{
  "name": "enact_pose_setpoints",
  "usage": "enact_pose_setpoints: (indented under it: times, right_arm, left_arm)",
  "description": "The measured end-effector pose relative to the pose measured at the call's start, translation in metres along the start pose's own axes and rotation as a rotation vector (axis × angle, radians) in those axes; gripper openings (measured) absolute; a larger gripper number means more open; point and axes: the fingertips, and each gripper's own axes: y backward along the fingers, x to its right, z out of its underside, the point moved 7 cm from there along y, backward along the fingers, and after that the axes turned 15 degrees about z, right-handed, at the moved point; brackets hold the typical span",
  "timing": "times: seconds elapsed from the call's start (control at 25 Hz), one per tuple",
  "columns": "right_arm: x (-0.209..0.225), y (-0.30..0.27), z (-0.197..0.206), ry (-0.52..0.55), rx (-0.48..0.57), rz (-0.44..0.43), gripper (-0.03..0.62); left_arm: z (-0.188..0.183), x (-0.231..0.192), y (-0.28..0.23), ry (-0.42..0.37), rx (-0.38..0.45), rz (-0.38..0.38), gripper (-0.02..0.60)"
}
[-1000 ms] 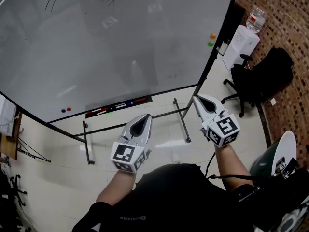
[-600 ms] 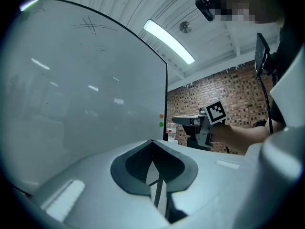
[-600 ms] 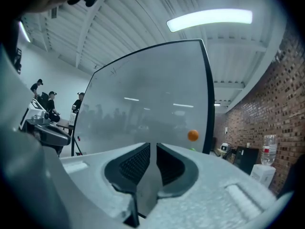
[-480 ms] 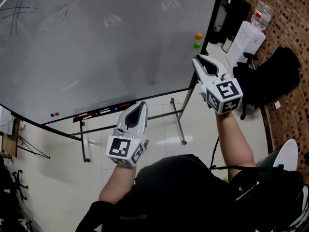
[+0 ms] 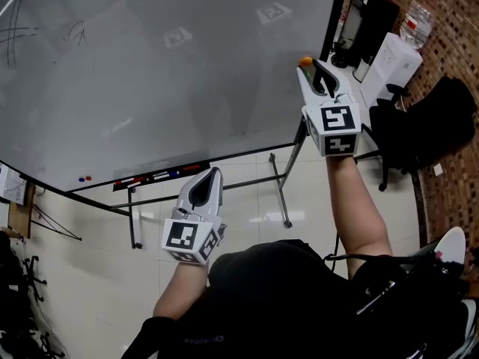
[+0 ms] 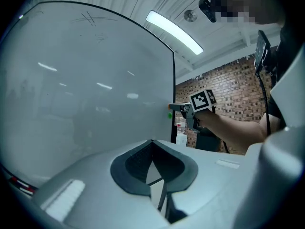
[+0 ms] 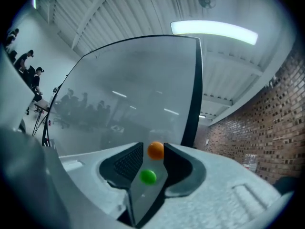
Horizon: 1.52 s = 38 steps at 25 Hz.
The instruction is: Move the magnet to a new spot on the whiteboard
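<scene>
The whiteboard [image 5: 165,81] fills the upper left of the head view. An orange magnet [image 5: 304,60] and a green magnet [image 7: 148,176] stick near the board's right edge. My right gripper [image 5: 316,66] is raised to that edge, and its jaws have just been opening. In the right gripper view the orange magnet [image 7: 155,150] sits between the tips of the open right gripper [image 7: 153,145], with the green one lower in the gap. My left gripper [image 5: 213,172] hangs low before the board, shut and empty. From the left gripper [image 6: 152,141] I see the right gripper [image 6: 178,107] at the orange magnet [image 6: 170,108].
A marker tray [image 5: 161,175] runs along the board's bottom edge, with two small magnets [image 5: 85,178] to its left. The metal stand legs [image 5: 283,189] reach over the tiled floor. A black office chair [image 5: 430,122] and a water dispenser [image 5: 397,54] stand at the right by a brick wall.
My right gripper rose and moved up to the board's right edge, and its jaws opened around the orange magnet. The left gripper drifted slightly left and lower.
</scene>
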Motion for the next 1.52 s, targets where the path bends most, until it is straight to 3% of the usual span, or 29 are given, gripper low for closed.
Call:
enact_pose_setpoints:
  times: [0.52, 0.96, 1.16, 1.36, 1.52]
  right_arm:
    - [-0.004, -0.011, 0.005, 0.047, -0.008, 0.075, 0.114]
    - [-0.029, 0.002, -0.016, -0.005, -0.003, 0.012, 0.112]
    - [-0.051, 0.028, -0.028, -0.099, 0.015, -0.063, 0.112]
    - [-0.093, 0.070, -0.038, -0.312, -0.002, -0.245, 0.112]
    - [-0.124, 0.112, -0.044, -0.390, -0.001, -0.333, 0.112]
  left_arm:
    - [-0.003, -0.017, 0.014, 0.006, -0.016, -0.012, 0.015]
    - [-0.009, -0.027, 0.041, 0.003, -0.002, -0.015, 0.015]
    - [-0.009, -0.029, 0.068, 0.005, -0.003, -0.032, 0.015]
    - [-0.008, -0.033, 0.104, 0.012, -0.004, -0.047, 0.015]
    - [-0.012, -0.035, 0.138, 0.007, 0.003, -0.055, 0.015]
